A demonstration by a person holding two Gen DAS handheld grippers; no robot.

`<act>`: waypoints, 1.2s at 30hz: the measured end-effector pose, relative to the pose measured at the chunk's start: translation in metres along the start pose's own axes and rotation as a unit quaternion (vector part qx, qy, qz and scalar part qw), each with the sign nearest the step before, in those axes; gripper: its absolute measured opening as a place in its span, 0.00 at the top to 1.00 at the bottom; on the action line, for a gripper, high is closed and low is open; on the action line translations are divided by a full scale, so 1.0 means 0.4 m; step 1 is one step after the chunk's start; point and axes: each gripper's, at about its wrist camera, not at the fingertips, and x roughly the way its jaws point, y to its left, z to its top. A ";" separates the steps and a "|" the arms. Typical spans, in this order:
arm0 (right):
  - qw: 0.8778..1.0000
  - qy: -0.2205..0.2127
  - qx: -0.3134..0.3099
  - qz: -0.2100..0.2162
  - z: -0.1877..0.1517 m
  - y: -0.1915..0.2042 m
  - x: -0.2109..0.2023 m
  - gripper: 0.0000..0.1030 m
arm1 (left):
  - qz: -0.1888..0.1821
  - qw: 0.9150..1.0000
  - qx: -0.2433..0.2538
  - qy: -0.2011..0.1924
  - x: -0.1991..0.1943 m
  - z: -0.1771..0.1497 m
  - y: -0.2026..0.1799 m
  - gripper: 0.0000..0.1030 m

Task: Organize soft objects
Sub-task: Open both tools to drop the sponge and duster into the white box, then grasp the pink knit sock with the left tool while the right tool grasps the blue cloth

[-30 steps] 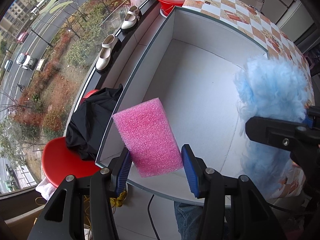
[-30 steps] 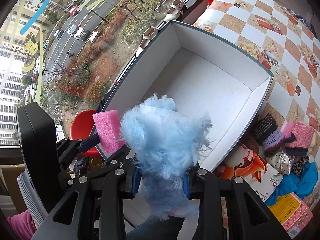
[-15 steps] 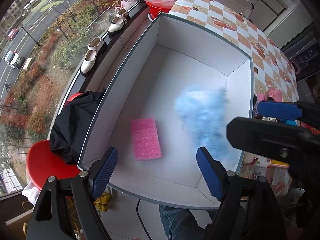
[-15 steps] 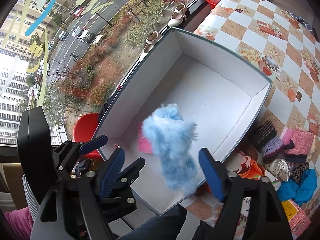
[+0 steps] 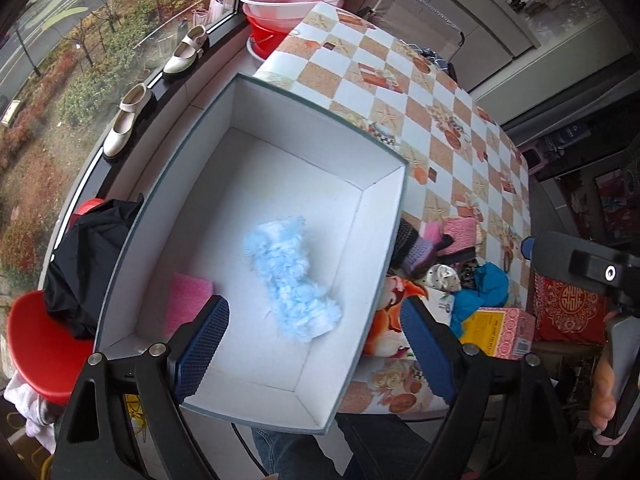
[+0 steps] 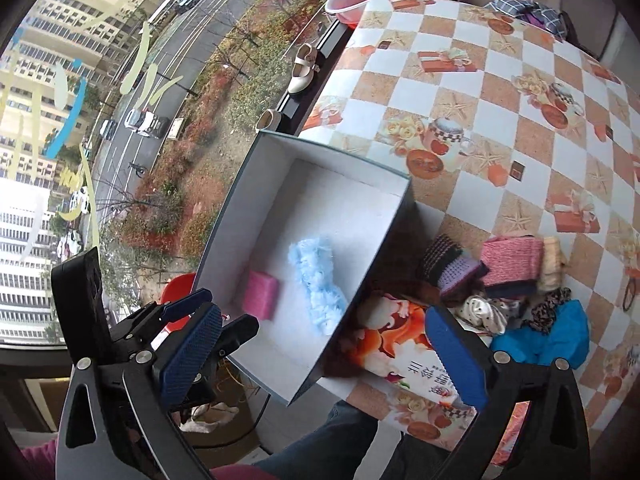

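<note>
Both the left gripper (image 5: 312, 344) and the right gripper (image 6: 332, 352) have their fingers wide apart and hold nothing. The pink sponge (image 5: 188, 300) and the blue fluffy cloth (image 5: 292, 280) lie inside the white box (image 5: 384, 264), side by side. To the right on the desk (image 6: 480, 92), a pile of soft things (image 6: 508, 280) probably waits to be collected in the box too.

The checkered table (image 6: 500, 92) carries a white box (image 6: 256, 184) (open-topped) and piled knitwear (image 6: 508, 268).
</note>
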 end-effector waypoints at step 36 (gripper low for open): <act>0.960 0.169 0.212 0.068 -0.126 -0.757 0.169 0.36 | 0.162 0.937 0.225 0.214 0.597 0.168 -0.548 0.21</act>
